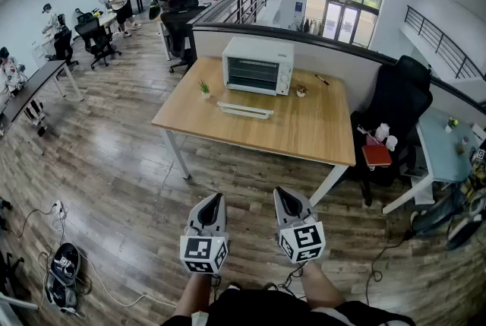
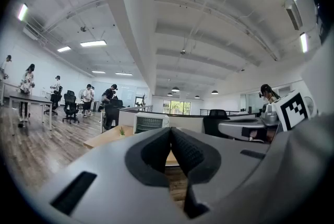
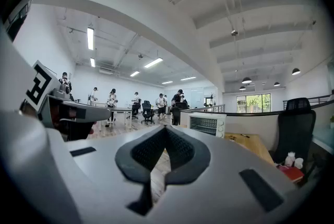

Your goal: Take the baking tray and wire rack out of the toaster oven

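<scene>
A white toaster oven with its door closed stands at the back of a wooden table; it also shows far off as the toaster oven and the toaster oven. No tray or rack is visible through the door. My left gripper and right gripper hang side by side well short of the table, over the floor. Both point level toward the table with jaws shut and nothing between them. The left gripper and right gripper show pads pressed together.
A flat white object lies on the table before the oven, with a small plant at its left. A black chair stands at the table's right. Cables and a bag lie on the floor at left. People stand far back.
</scene>
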A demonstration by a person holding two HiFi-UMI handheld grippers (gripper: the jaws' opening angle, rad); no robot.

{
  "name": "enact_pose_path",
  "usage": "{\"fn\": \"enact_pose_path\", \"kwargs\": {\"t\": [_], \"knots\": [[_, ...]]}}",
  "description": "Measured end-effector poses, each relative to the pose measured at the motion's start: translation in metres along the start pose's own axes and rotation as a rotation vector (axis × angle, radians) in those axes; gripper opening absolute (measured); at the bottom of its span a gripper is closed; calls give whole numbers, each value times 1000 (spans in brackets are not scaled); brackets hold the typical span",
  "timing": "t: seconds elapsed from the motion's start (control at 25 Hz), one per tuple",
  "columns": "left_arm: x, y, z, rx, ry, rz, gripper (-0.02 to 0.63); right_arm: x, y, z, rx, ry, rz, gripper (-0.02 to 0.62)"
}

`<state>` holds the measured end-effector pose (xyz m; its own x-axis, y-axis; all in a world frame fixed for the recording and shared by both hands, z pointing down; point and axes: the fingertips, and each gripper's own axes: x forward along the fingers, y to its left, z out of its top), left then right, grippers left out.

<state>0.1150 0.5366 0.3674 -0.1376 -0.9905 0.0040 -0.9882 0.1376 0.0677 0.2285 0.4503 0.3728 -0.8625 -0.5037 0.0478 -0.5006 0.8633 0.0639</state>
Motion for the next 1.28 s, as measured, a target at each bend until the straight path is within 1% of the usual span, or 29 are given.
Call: {"fn": "enact_pose_path", "kwargs": {"t": [0.28,0.36,0.44,0.48,0.52,0.6,0.64,0.68,0.8,0.88,1.04,1.16,1.28], "knots": [[-16,23,-18,-11,37,-35,25,6,31,-14,6,34,-29,8],[-17,30,-25,-12,49,-53,26,8,35,-18,30,22,-45,8],[-17,37,-38,-20,80,-62,28,10,37,-27,70,22,-62,9],[-15,39,-45,-26,99,-67,32,12,37,-34,87,30,-65,9],[-13,42,-51,-33,116,-73,50,15,38,-39,100,40,-58,18],[-5,49,-61,-44,139,-80,219,23,38,-50,117,61,-36,152],[0,53,-66,-51,149,-81,233,30,37,-54,123,71,-29,190],[4,59,-71,-60,162,-82,238,36,36,-59,130,80,-24,222],[20,73,-85,-96,198,-88,238,57,27,-71,151,101,-22,249],[36,85,-90,-99,209,-84,238,76,16,-76,156,108,-18,275],[84,115,-83,-109,202,-74,239,129,-6,-77,159,109,15,320],[123,133,-77,-104,222,-66,241,167,-30,-73,172,104,13,337],[166,143,-70,-119,224,-59,241,200,-56,-67,183,89,19,337]]}}
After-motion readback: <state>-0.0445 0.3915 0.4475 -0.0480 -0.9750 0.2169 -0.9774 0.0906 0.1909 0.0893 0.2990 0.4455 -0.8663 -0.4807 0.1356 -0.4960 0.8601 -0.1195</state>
